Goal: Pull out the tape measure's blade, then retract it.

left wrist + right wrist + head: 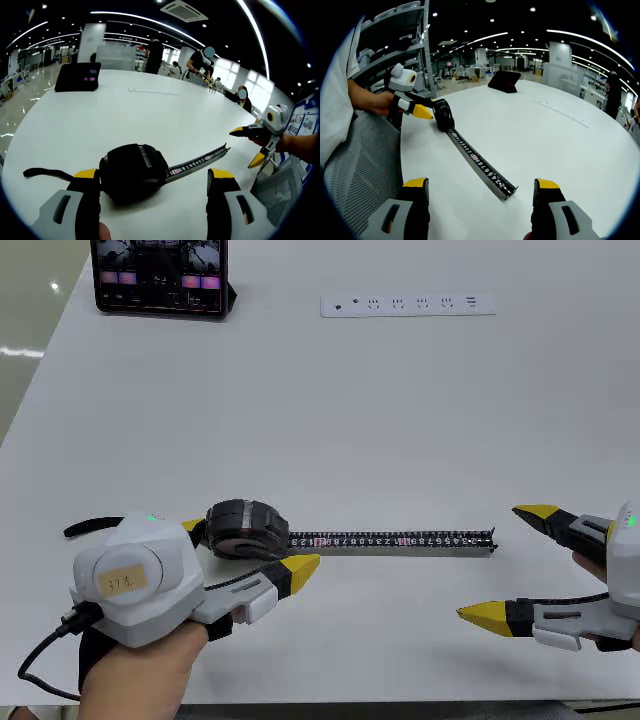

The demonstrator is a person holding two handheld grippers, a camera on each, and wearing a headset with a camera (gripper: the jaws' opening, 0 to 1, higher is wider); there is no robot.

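On the table (300, 420) your left gripper (252, 543) lies level, jaws wide apart astride the case (246, 528), clamping nothing. Your right gripper (500, 562), well right of the case, gapes empty just beyond the tip of the blade (395, 540), which lies extended from the case.

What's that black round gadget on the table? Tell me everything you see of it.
It is a black, round tape measure with a grey band, seemingly plastic. Its dark blade, printed with pale numbers, lies pulled out flat across the white table, hooked end free. A black strap trails behind. The left gripper has its open yellow-tipped jaws either side of the case.
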